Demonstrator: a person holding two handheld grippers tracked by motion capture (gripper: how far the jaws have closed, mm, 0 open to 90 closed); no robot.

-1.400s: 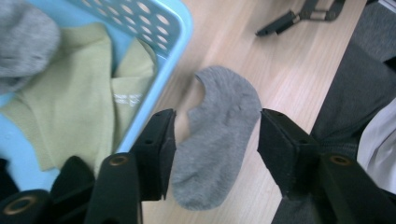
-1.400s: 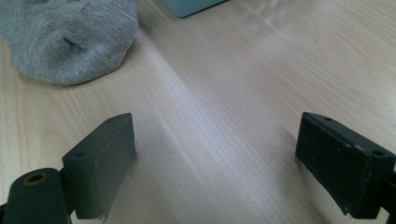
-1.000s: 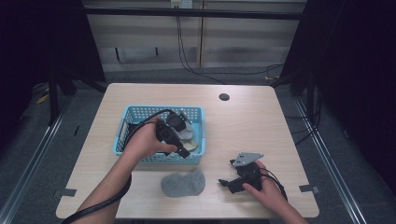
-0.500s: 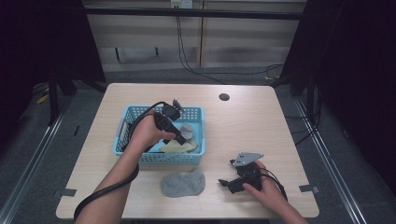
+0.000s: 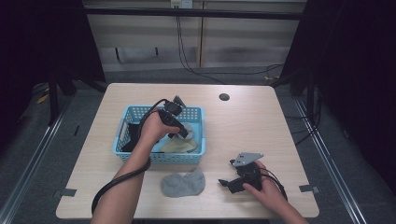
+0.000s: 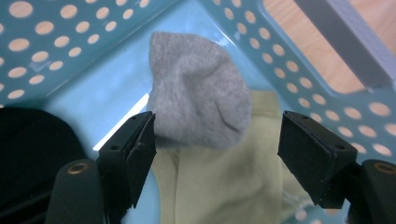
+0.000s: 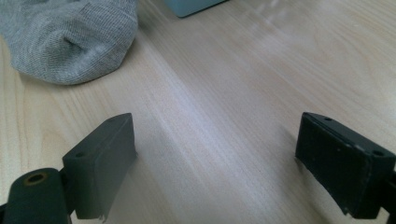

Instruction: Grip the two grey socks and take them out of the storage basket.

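A blue perforated basket [image 5: 122, 131] sits on the table's left half. In the left gripper view a grey sock [image 6: 198, 105] lies in the basket [image 6: 60, 42] on top of a pale yellow sock [image 6: 219, 182], with a black garment [image 6: 32, 144] at the left. My left gripper [image 6: 217, 149] is open, its jaws on either side of the grey sock's near end. In the high view the left gripper [image 5: 183, 132] reaches down into the basket. A second grey sock [image 5: 183, 184] [image 7: 70, 37] lies on the table in front of the basket. My right gripper [image 5: 228, 183] [image 7: 217, 165] rests open on the table, right of that sock.
The wooden table [image 5: 243, 126] has a dark round hole [image 5: 224, 97] near its far edge. A basket corner [image 7: 191, 5] shows at the top of the right gripper view. Cables [image 5: 187, 51] run along the floor behind the table.
My left hand has moved from the basket's near edge farther in over the socks, and the gripper now points down at the grey sock. The right gripper has stayed where it was.
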